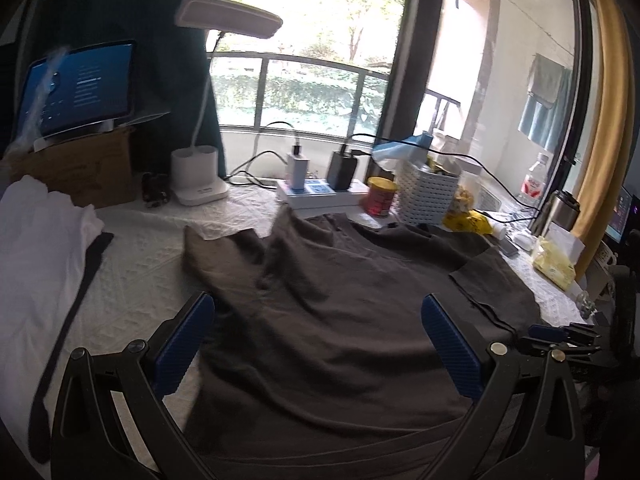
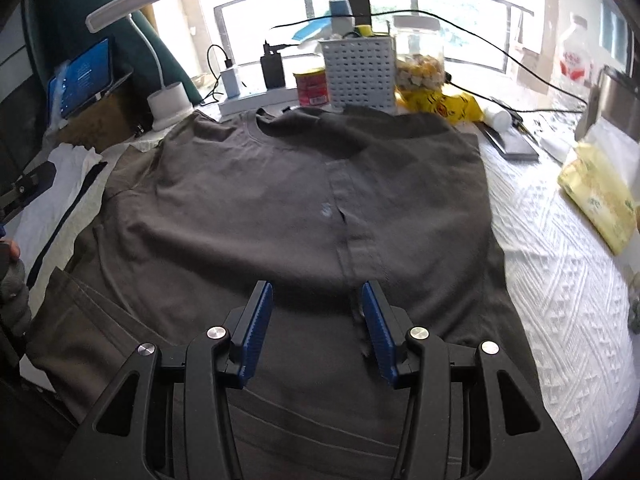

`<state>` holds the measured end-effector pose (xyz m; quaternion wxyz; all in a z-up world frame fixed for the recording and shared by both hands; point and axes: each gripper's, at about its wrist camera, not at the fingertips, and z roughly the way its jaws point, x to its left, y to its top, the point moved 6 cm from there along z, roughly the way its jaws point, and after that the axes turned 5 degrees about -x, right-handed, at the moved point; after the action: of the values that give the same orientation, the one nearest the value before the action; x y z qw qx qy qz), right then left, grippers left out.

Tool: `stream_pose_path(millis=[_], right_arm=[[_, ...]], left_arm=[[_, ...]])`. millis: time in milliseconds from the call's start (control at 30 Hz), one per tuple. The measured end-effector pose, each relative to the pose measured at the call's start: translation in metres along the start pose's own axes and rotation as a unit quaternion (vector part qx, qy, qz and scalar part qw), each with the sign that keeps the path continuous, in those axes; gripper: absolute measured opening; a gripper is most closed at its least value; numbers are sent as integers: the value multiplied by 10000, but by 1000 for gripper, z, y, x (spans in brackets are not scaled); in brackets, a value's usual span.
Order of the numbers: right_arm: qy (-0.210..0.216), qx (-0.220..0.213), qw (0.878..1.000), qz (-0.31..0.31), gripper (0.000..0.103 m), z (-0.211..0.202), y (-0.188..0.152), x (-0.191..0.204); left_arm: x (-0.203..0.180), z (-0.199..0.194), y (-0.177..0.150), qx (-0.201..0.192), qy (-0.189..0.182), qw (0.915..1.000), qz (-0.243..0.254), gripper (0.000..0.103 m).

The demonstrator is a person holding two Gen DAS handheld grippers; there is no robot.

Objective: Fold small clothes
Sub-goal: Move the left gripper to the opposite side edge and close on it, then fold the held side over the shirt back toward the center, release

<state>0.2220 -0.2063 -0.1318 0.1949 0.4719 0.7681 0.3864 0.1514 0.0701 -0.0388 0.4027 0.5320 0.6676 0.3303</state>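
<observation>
I am holding both tools over the dark grey-brown cotton T-shirt (image 2: 256, 200), which is lying spread on the white quilted table (image 2: 560, 280), its round collar (image 2: 260, 130) pointing away from me toward the window and its hem nearest me, so its long axis is running straight ahead from my fingers. My right hand-held gripper (image 2: 318, 320) is hovering over the lower middle of the shirt with its blue pads parted and nothing between them. My left hand-held gripper (image 1: 316, 332) is gaping wider, also empty, above the shirt's left side, where the sleeve (image 1: 216, 248) is lying rumpled ahead and to the left. I am judging the left one nearer that unfolded sleeve, while the right side is looking already turned inward.
</observation>
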Motion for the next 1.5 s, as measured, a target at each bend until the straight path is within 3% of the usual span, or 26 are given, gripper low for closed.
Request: stream_pose_path(millis=[467,633,833,967,1000,1033,1100,1133,1200,1267,1500], right_arm=[[-5,-6,9999,-101,50,33,35,27],[-25,25,9999,-98,50,45,43,29],[-96,61,9999,-62,50,55,50,25],[-145,82,9999,-32,50,58,52,20],[-155,84,9998,-24,50,58,52,19],[-161,86,9998,-18,50,59,52,18],[-170,87,9998,-1,50,59,52,17],[-169,90,9998,7,50,60,51,16],[-152,90,9998,16,50,61,51,16],[-118,79,9999,8,50,60,50,17],[-10,-26,10000,3,50,52,49,19]], left_arm=[[72,44,12,314,200,9992,-133,101],[93,73,18,488,221,9986,-31,94],[114,119,17,926,304,9952,45,75],[126,150,9,1319,325,9907,-13,74],[128,155,6,1412,294,9895,-31,68],[129,159,4,1491,256,9885,-54,54],[129,161,2,1507,275,9882,-20,41],[127,160,1,1572,226,9873,23,25],[128,159,1,1587,290,9869,72,4],[134,155,0,1557,317,9873,-39,3],[157,126,9,1106,939,9892,-196,3]])
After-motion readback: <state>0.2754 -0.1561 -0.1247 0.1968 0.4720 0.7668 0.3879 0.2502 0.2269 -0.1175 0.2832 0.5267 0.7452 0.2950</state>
